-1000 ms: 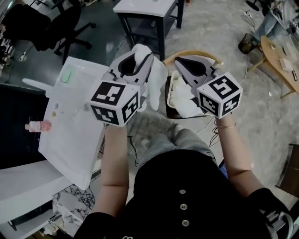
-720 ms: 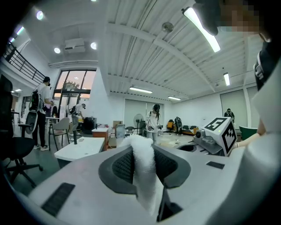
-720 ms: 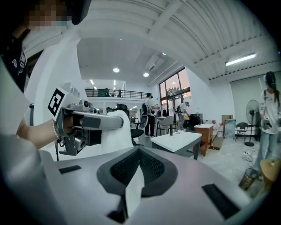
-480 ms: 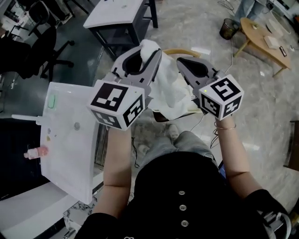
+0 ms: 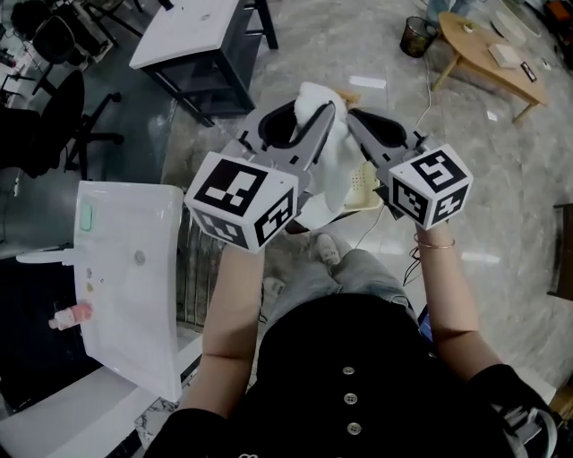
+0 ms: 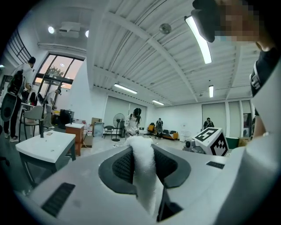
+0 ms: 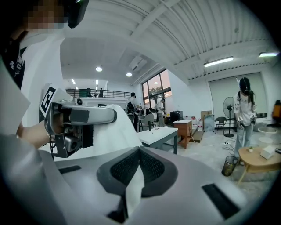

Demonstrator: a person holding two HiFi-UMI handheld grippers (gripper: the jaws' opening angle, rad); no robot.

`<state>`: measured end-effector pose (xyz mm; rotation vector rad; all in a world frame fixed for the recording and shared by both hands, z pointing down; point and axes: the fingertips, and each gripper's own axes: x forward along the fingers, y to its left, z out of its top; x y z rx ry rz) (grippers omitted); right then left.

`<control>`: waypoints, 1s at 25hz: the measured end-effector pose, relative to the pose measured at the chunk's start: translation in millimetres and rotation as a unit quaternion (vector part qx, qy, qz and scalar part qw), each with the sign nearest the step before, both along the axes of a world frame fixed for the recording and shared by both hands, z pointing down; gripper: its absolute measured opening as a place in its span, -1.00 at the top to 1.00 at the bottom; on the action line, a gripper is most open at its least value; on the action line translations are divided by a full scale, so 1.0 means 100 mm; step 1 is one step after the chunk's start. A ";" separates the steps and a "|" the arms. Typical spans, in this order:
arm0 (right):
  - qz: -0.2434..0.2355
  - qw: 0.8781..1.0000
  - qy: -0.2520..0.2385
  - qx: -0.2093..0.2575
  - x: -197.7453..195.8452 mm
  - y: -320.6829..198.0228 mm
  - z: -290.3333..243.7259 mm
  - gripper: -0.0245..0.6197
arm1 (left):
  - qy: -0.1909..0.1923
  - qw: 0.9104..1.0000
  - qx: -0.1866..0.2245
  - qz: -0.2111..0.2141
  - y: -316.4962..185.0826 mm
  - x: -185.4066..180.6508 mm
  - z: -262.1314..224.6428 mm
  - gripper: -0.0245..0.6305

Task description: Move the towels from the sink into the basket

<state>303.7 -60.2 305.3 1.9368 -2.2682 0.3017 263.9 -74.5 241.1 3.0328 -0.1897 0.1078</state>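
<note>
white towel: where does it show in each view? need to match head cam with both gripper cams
Head view: white towel, upper centre.
Left gripper view: bottom centre, a strip pinched in the left tongs.
Right gripper view: bottom centre, pinched in the right tongs, more of it spreading up-left.
Shared landmark: white table, top left in the head view, left in the left gripper view, centre in the right gripper view.

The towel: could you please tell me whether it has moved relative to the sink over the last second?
Yes. The towel has moved right, away from the sink edge it was beside, and now hangs over the basket.
</note>
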 end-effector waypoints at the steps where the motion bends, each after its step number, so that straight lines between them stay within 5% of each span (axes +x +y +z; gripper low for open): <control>1: 0.006 1.000 -0.002 -0.002 0.06 0.02 0.03 0.92 | -0.004 1.000 -0.003 0.007 0.03 0.07 0.04 0.64; 15: 0.043 0.995 -0.049 -0.070 0.52 0.24 0.74 0.92 | -0.113 0.987 -0.108 0.038 0.15 0.48 1.31 0.63; 25: 0.050 0.988 -0.090 -0.118 0.64 0.28 1.31 0.92 | -0.169 0.974 -0.150 0.009 0.03 0.55 2.02 0.63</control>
